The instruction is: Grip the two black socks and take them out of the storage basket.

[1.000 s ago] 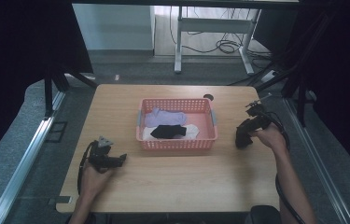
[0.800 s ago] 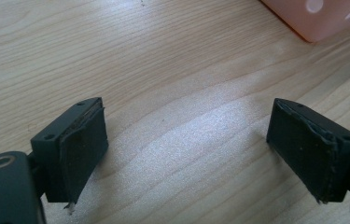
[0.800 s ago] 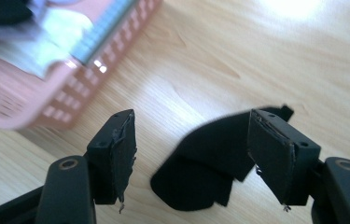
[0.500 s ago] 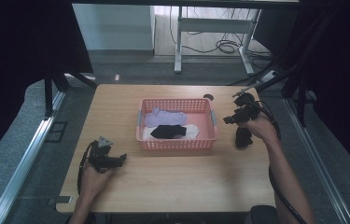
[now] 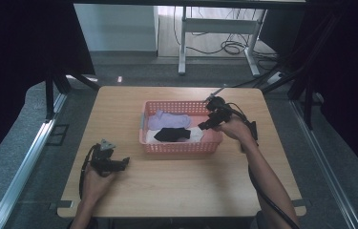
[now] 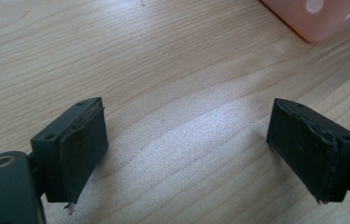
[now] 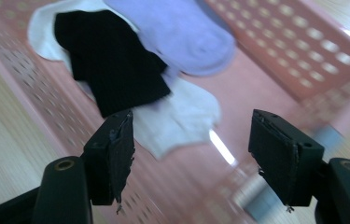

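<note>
Holding my right gripper (image 5: 205,125) over the right end of the pink basket (image 5: 167,146), jaws spread wide, nothing between them. In the right gripper view (image 7: 191,158) the basket floor and its perforated far wall sit straight ahead, slightly blurred.

Basket contents, three socks: one lilac sock (image 5: 167,119) toward the far side, one black sock (image 5: 173,134) lying on top of one white sock (image 5: 196,135). In the right gripper view the black sock (image 7: 109,60) overlaps the white sock (image 7: 177,116), and the lilac sock (image 7: 182,32) touches both. The white sock's tip lies nearest my jaws, just ahead of the left one. Nothing sits between the jaws and the socks except the basket's near rim (image 7: 23,93).

My left gripper (image 5: 114,163) rests on the wooden table (image 5: 176,186), well apart from the basket, toward the near-left area. Its jaws are released too, wide apart, bare wood between them (image 6: 186,140). A corner of the basket (image 6: 322,16) shows at the upper right of the left gripper view.

Count: two grippers, one basket, three socks. A cable (image 5: 272,200) trails from the right gripper along my forearm. Beyond the table, a metal desk frame (image 5: 215,28) stands on the floor with loose cords (image 5: 231,46) under it.
</note>
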`<action>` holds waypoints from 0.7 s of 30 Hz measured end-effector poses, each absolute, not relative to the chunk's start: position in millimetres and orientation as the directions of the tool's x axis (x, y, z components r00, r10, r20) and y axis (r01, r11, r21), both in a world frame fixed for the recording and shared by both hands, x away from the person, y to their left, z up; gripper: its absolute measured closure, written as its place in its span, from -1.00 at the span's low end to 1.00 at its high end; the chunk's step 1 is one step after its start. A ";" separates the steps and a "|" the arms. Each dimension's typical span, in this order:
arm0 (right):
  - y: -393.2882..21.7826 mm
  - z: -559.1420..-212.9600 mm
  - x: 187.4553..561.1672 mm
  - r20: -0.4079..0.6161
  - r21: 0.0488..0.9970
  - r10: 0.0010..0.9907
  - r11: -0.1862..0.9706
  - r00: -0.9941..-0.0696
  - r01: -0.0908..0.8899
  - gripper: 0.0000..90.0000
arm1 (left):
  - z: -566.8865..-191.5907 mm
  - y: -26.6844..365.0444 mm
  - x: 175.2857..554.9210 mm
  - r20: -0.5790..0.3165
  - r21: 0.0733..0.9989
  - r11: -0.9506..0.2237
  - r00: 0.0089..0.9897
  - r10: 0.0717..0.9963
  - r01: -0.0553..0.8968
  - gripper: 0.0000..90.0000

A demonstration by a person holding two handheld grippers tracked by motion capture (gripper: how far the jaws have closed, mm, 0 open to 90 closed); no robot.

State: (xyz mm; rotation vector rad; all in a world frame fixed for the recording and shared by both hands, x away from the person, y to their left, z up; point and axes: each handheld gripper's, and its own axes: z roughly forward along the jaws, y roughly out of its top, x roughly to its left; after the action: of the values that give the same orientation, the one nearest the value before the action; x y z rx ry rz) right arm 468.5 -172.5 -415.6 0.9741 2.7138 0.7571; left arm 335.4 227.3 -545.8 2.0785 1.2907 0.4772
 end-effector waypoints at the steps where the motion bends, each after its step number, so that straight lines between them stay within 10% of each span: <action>1: -161.6 -418.9 469.8 0.025 0.508 0.617 0.670 -0.787 0.541 -0.31 | -545.8 227.3 335.4 -0.026 0.682 -0.315 0.453 0.891 0.660 -0.73; 21: -75.2 -472.6 486.3 0.031 0.397 0.496 0.791 -0.868 0.466 -0.19 | -546.0 227.6 335.6 -0.026 0.683 -0.317 0.455 0.890 0.658 -0.73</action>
State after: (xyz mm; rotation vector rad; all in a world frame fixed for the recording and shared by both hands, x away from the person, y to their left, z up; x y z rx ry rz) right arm 486.3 -75.2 -472.6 0.7804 2.9018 0.6139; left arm 335.6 227.6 -546.0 2.0790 1.2869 0.4771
